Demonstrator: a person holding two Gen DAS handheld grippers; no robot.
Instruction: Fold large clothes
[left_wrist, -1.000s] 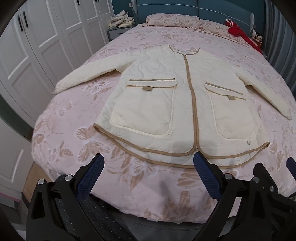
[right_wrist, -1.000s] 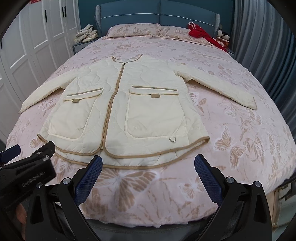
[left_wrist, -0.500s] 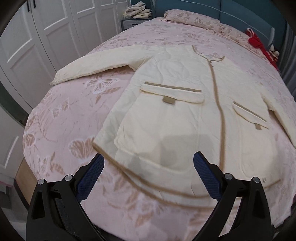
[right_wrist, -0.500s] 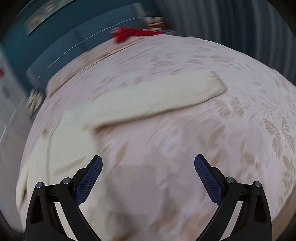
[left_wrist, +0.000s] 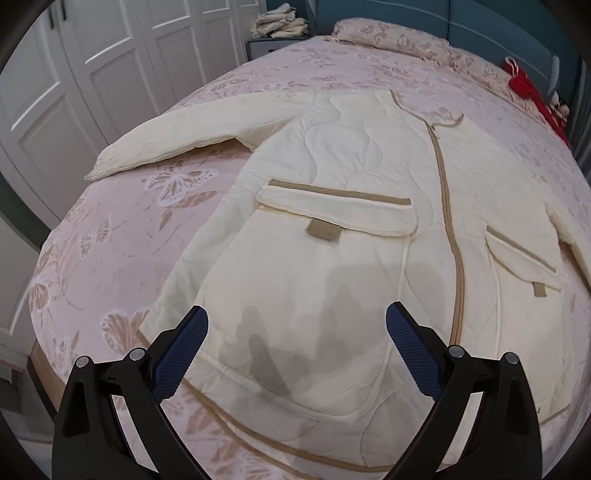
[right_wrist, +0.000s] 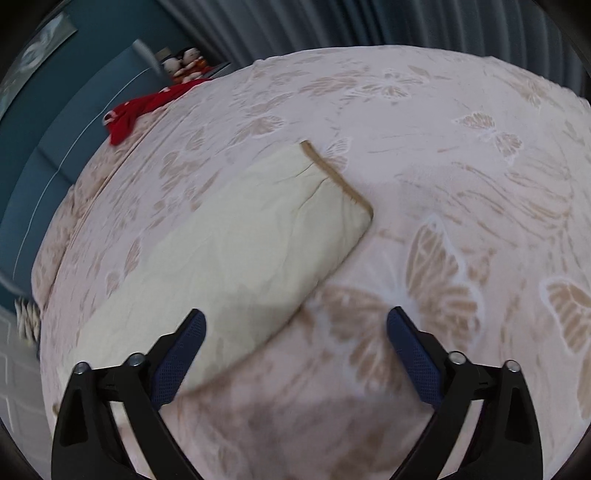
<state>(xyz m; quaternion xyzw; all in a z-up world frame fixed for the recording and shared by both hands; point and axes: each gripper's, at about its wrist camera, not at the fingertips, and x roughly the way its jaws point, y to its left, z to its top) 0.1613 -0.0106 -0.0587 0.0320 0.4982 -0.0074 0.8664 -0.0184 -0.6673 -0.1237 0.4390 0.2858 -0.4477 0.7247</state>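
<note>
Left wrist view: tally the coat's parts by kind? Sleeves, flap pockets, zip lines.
Sleeves: 2, one spread left, one at the right edge
Flap pockets: 2, and
Zip lines: 1
Total: 5

left wrist view looks steeply down, close over the jacket (left_wrist: 332, 236) front; right wrist view faces its sleeve (right_wrist: 236, 258); both share the bed (left_wrist: 122, 229).

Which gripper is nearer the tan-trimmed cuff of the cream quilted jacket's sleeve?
Right. The right gripper hovers open over that sleeve, its tan-trimmed cuff just ahead. The left gripper hangs open over the jacket's pocket, that cuff out of its view.
</note>
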